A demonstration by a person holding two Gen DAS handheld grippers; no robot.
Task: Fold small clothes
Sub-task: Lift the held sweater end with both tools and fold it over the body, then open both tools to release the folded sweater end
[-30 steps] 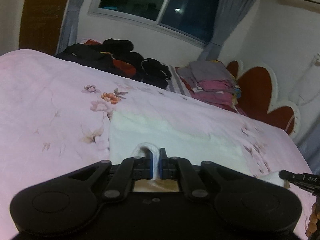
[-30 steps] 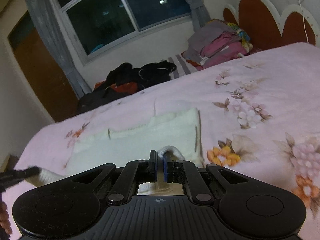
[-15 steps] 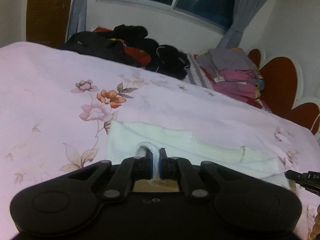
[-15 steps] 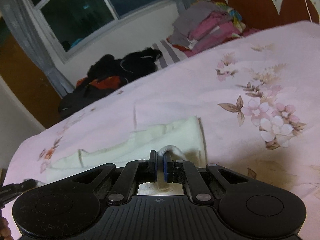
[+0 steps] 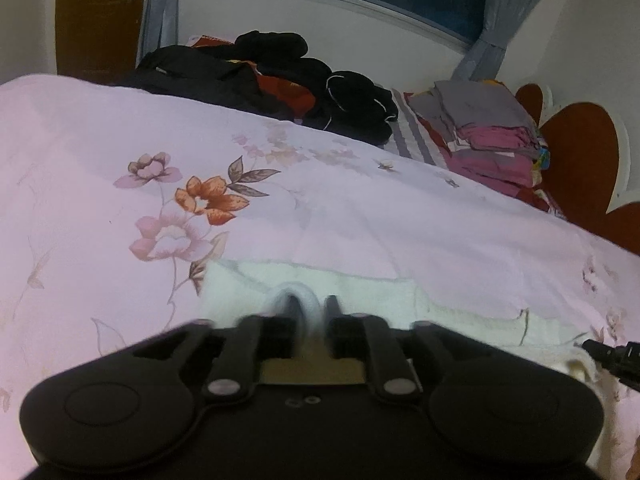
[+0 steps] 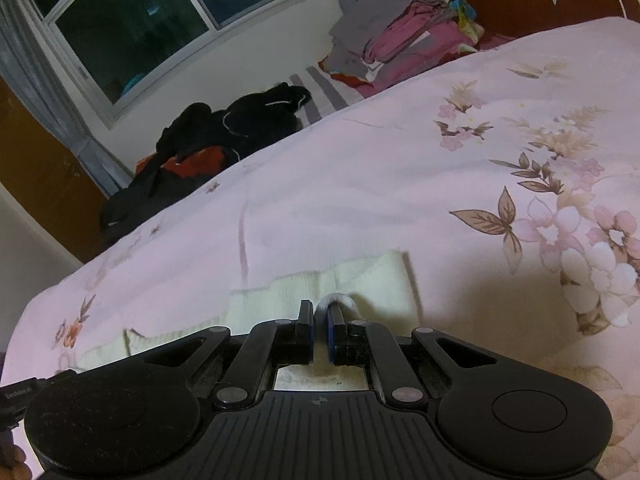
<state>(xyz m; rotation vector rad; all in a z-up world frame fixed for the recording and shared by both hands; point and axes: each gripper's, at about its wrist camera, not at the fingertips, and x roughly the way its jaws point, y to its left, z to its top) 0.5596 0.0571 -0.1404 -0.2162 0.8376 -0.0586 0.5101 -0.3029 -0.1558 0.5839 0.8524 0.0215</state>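
A small cream-white garment (image 5: 372,292) lies folded in a low strip on the pink flowered bedcover (image 5: 340,216). My left gripper (image 5: 312,310) sits low at the garment's left end. Its jaws are opening, blurred, and a loop of the cloth's edge still stands between them without being pressed. My right gripper (image 6: 320,314) is at the garment's (image 6: 372,280) right end, shut on a pinch of its white edge. The right gripper's dark tip (image 5: 608,354) shows at the right edge of the left wrist view.
A heap of black and red clothes (image 5: 280,76) lies at the bed's far side under the window. A folded stack of grey and pink clothes (image 5: 488,128) stands beside the red headboard (image 5: 580,152). A brown door (image 5: 96,20) is at the far left.
Both grippers came down and forward toward the bed, carrying the garment's near edge over onto itself. The left jaws have parted; the right jaws stay closed on the cloth.
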